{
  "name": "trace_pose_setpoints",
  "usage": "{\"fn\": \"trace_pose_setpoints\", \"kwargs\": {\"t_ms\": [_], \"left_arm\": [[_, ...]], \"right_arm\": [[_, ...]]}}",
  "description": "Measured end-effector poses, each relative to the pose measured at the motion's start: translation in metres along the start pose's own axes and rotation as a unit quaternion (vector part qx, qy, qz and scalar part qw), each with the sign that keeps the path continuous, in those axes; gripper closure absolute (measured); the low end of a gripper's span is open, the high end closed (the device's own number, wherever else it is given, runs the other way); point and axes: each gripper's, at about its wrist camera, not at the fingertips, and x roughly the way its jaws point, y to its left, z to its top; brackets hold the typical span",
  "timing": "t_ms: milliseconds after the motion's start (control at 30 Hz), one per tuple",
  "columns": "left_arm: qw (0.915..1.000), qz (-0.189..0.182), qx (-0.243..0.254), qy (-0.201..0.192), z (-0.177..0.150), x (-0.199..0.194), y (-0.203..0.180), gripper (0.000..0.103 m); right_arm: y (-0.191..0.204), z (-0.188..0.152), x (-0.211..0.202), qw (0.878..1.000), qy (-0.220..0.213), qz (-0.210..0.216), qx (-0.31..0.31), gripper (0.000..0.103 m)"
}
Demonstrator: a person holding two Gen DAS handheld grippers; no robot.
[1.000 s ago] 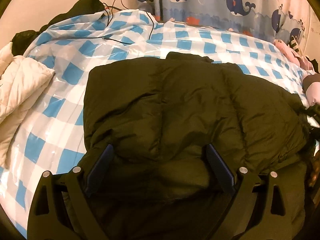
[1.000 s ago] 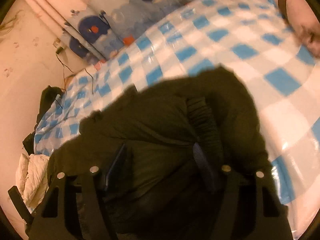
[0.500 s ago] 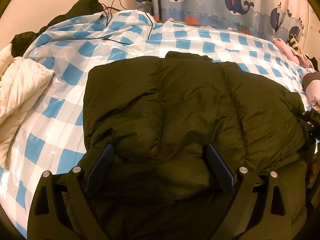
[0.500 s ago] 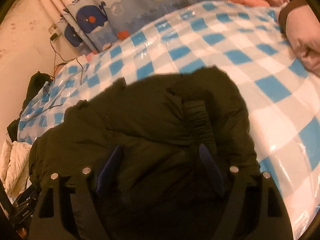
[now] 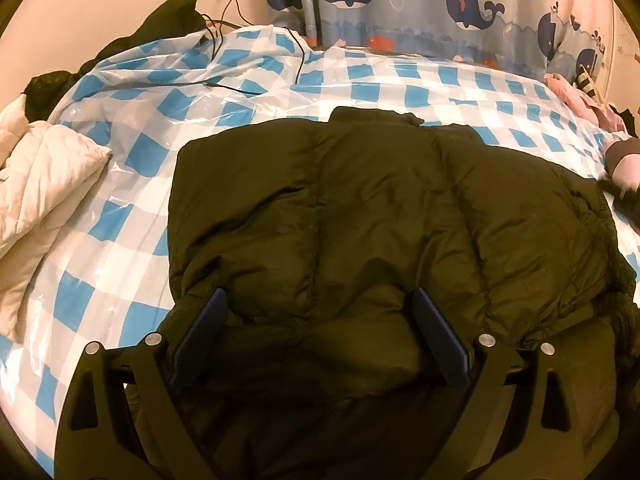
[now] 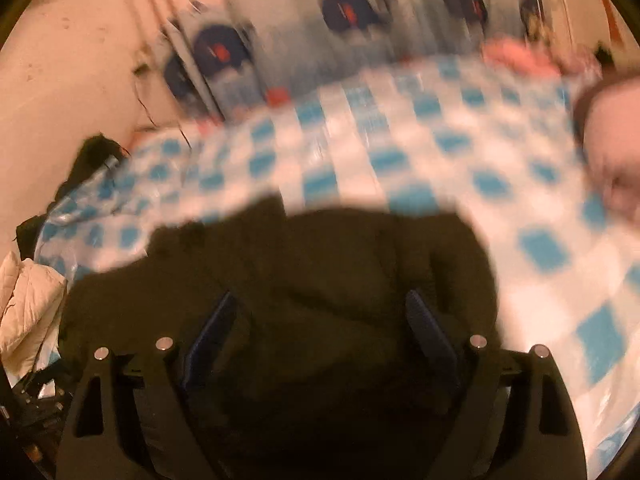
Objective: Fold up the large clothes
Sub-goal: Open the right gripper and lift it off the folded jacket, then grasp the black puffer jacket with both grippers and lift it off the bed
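A dark olive puffer jacket [image 5: 360, 208] lies spread on a bed with a blue-and-white checked plastic cover [image 5: 120, 184]. My left gripper [image 5: 320, 304] hovers low over the jacket's near edge. Its blue-padded fingers [image 5: 436, 336] stand wide apart, with padded fabric bulging between them but not pinched. In the blurred right wrist view the same jacket [image 6: 320, 260] fills the lower middle on the checked cover [image 6: 440, 152]. My right gripper [image 6: 322, 300] is over the jacket's right end with its jaws opening. Fabric lies between them and the pads do not press on it.
A cream quilted garment [image 5: 36, 184] lies at the bed's left edge. Dark clothing [image 5: 168, 16] and a black cable [image 5: 224, 84] sit at the far left. Pink clothes [image 5: 576, 96] lie at the far right. A whale-print curtain [image 5: 440, 4] hangs behind the bed.
The right gripper's fingers have spread apart, off the ribbed cuff. It has risen and rolled, and its view is now blurred. The left gripper and the jacket's body have not moved.
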Motion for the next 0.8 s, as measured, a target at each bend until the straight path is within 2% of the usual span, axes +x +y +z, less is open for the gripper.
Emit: {"fn": "trace_pose_setpoints", "kwargs": {"t_ms": [67, 167, 267, 367, 533, 600, 667, 733, 767, 800], "left_arm": [[1.0000, 0.000, 0.001, 0.000, 0.000, 0.000, 0.000, 0.013], [1.0000, 0.001, 0.003, 0.000, 0.000, 0.001, 0.000, 0.013], [1.0000, 0.000, 0.004, 0.004, -0.001, 0.001, -0.001, 0.013], [0.9999, -0.004, 0.013, 0.006, -0.005, 0.002, -0.009, 0.013], [0.9994, 0.012, 0.032, 0.006, -0.009, 0.004, -0.016, 0.012], [0.9994, 0.014, 0.030, 0.010, -0.008, 0.006, -0.015, 0.012], [0.9995, 0.013, 0.026, 0.015, -0.008, 0.007, -0.013, 0.012], [0.9995, 0.012, 0.023, 0.018, -0.008, 0.007, -0.012, 0.012], [0.9995, 0.012, 0.021, 0.020, -0.007, 0.007, -0.012, 0.012], [0.9995, 0.012, 0.021, 0.022, -0.007, 0.007, -0.012, 0.012]], "right_arm": [[0.014, 0.012, 0.001, 1.000, -0.011, 0.000, -0.027, 0.015], [0.023, 0.027, 0.029, 0.999, 0.010, 0.000, -0.038, 0.015], [0.004, 0.010, 0.082, 0.997, 0.076, -0.024, -0.005, 0.015], [-0.021, -0.009, 0.104, 0.994, 0.105, 0.000, 0.044, 0.015], [-0.022, -0.011, 0.103, 0.992, 0.112, 0.002, 0.049, 0.015], [-0.023, -0.006, 0.095, 0.992, 0.107, 0.019, 0.061, 0.015], [-0.026, 0.004, 0.072, 0.992, 0.081, 0.044, 0.087, 0.015], [-0.024, 0.014, 0.049, 0.993, 0.060, 0.054, 0.084, 0.014], [-0.022, 0.018, 0.037, 0.994, 0.057, 0.055, 0.075, 0.013], [-0.020, 0.017, 0.029, 0.995, 0.066, 0.047, 0.059, 0.007]]}}
